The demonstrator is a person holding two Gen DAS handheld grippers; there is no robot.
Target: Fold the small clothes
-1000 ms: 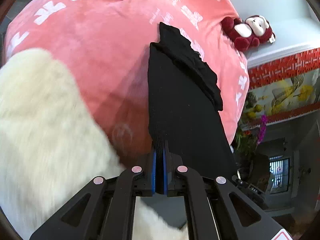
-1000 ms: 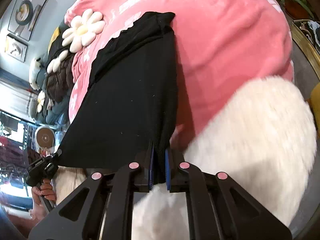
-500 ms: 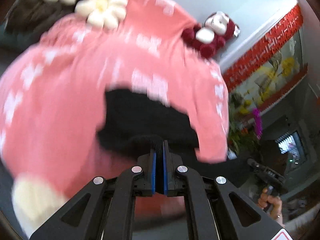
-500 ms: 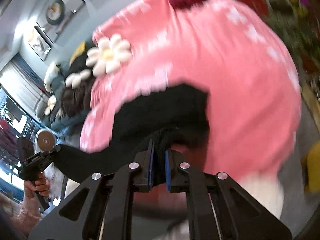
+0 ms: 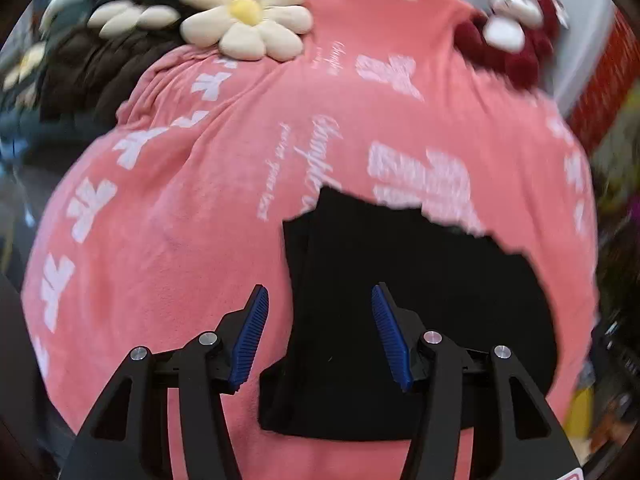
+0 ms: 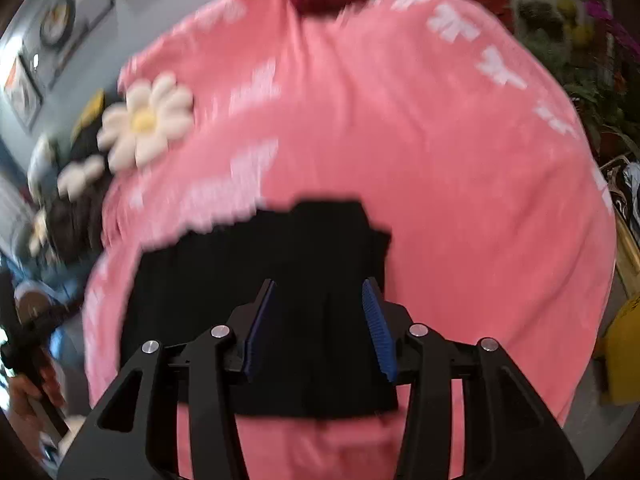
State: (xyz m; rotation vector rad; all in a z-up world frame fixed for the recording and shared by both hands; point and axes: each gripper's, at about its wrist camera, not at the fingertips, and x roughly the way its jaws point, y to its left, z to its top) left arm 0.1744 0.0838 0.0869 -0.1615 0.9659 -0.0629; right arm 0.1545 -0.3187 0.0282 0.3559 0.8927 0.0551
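Left wrist risk: my left gripper is opening, and its rising blue pads may drag the folded black soft garment out of shape.
Left wrist position: the garment lies on the pink fleece blanket; its left edge is between the pads, not pinched.
Right wrist risk: my right gripper is opening too; a snag spoils the fold.
Right wrist position: the garment lies under and between the pads, free.

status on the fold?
Left gripper and right gripper opening, nothing pinched. Black garment lying folded on pink blanket. Nothing in the way.

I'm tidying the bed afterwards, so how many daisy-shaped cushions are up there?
2 at least: one whole daisy cushion at the pink blanket's far edge, a partly seen second cushion left of it; more may be hidden.
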